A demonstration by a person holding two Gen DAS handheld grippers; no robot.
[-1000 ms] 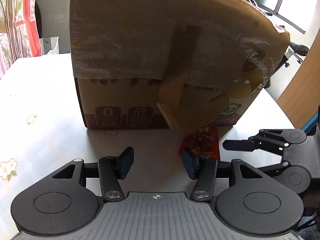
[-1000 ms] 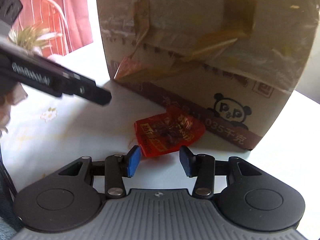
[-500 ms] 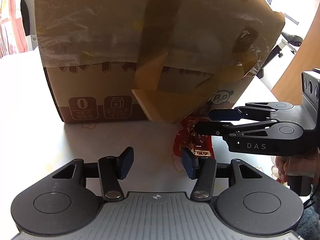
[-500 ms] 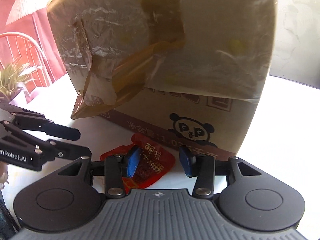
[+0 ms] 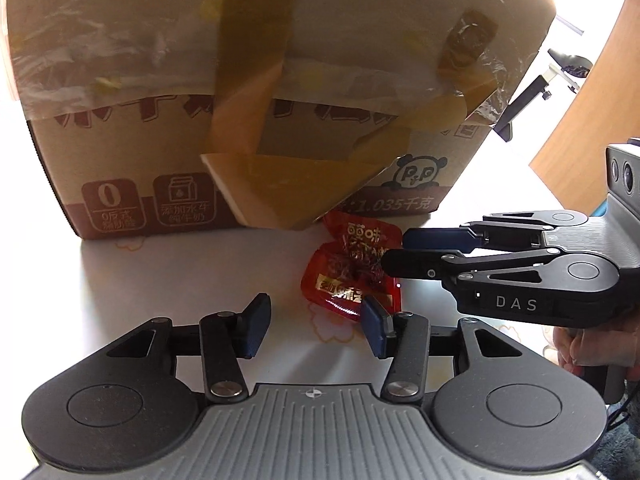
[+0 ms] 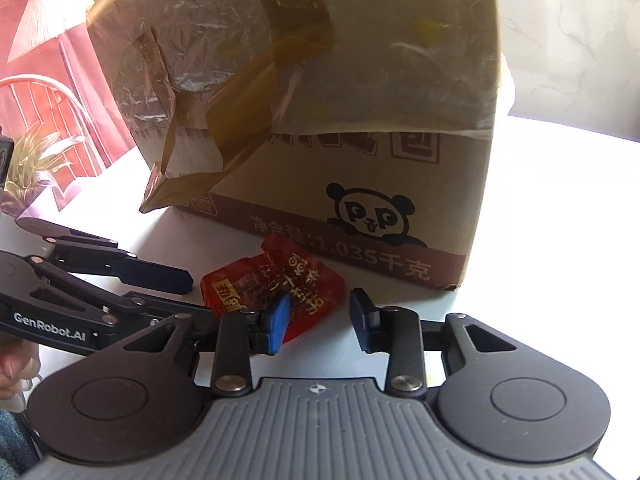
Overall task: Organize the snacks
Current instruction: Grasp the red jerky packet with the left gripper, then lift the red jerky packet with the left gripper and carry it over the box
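Note:
A red snack packet (image 5: 352, 264) (image 6: 276, 280) lies flat on the white table, right in front of a taped cardboard box (image 5: 240, 120) (image 6: 360, 120). My right gripper (image 6: 320, 320) (image 5: 394, 252) is low over the packet. Its jaws are closing, with a corner of the packet between the tips, and the pads do not press on it. My left gripper (image 5: 315, 330) (image 6: 196, 296) is open and closing a little. Nothing lies between its fingers, and the packet sits just beyond its right fingertip.
The box has a panda print and loose brown tape flaps (image 5: 280, 196) hanging over its front. A person's hand (image 5: 580, 344) holds the right gripper's handle. A wooden panel (image 5: 592, 120) stands at the far right and a red patterned curtain (image 6: 48, 80) at the far left.
Both grippers have moved in closer to the box and the packet. The right gripper's jaws have narrowed, and its tips have come up to the packet's edge.

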